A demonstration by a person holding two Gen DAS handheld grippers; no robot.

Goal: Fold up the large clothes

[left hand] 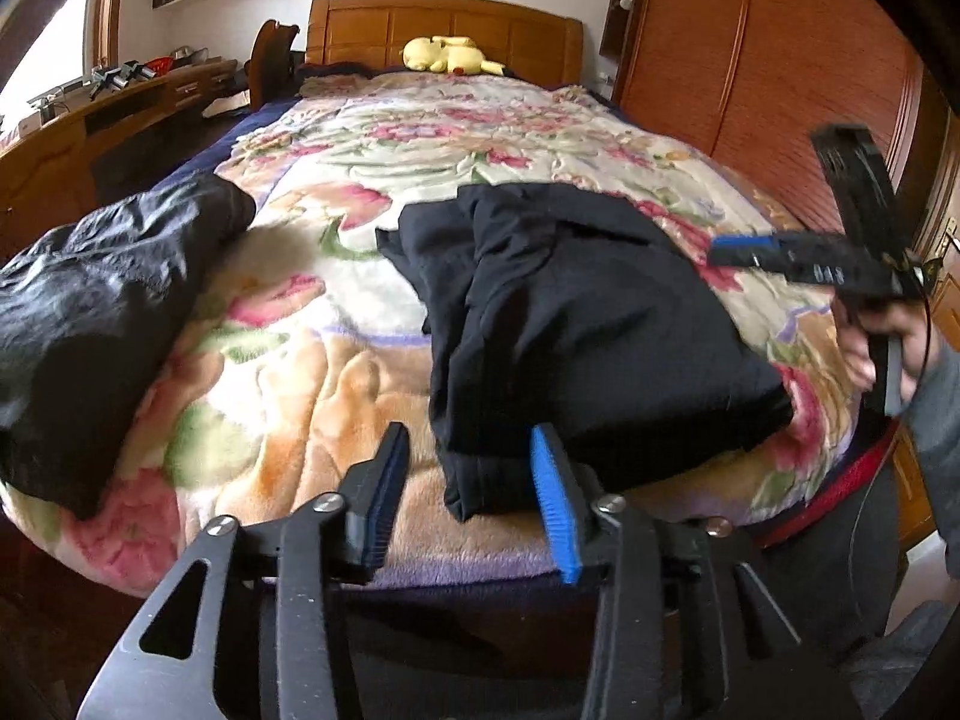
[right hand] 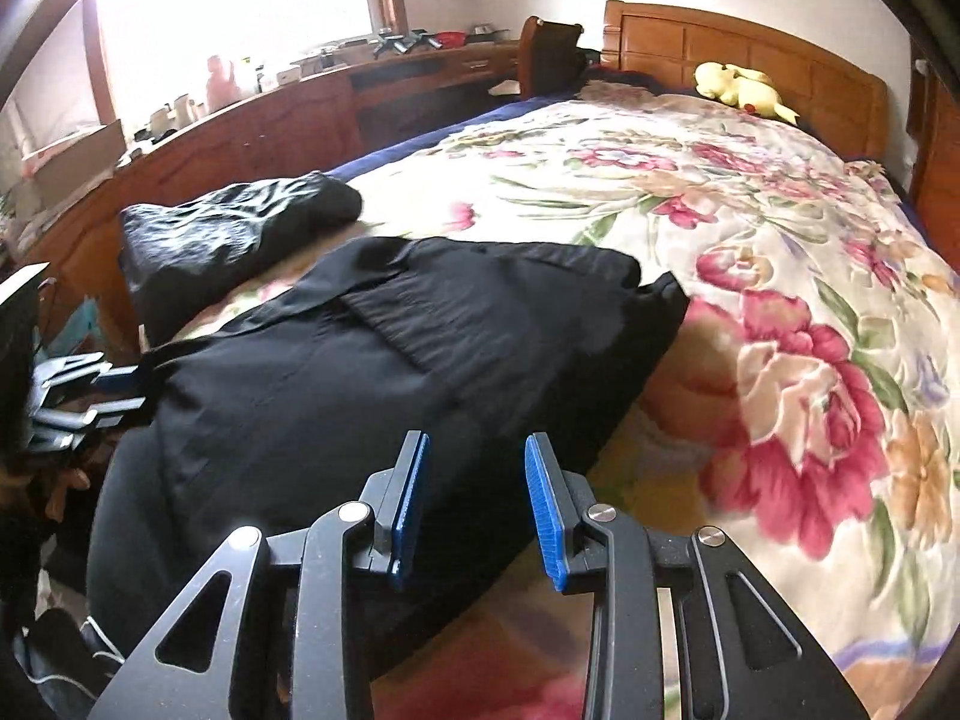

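Left wrist view: the black garment (left hand: 576, 324) lies folded into a rough rectangle on the flowered blanket (left hand: 336, 312), near the foot edge of the bed and towards its right side, with one narrow fold reaching down to that edge. The left gripper (left hand: 471, 498) hovers just over the foot edge with its jaws wide apart and nothing between them; its right blue pad sits just in front of the garment's near hem, though whether it touches the cloth cannot be told. The right gripper (left hand: 741, 252) is held above the garment's right edge, seen side-on and blurred, so its opening is not clear from here.

In the right wrist view the right gripper (right hand: 477, 504) shows its jaws parted, empty, above the near part of the garment (right hand: 372, 360), and the left gripper (right hand: 90, 396) appears at the far left edge.

A second dark, shiny bundle of clothing (left hand: 102, 300) rests at the bed's left foot corner, well apart from the folded garment. A yellow plush toy (left hand: 450, 54) lies at the head of the bed against the wooden headboard (left hand: 444, 18). A wooden desk (right hand: 300, 102) runs along the left side, and a wooden wardrobe (left hand: 768, 60) stands to the right
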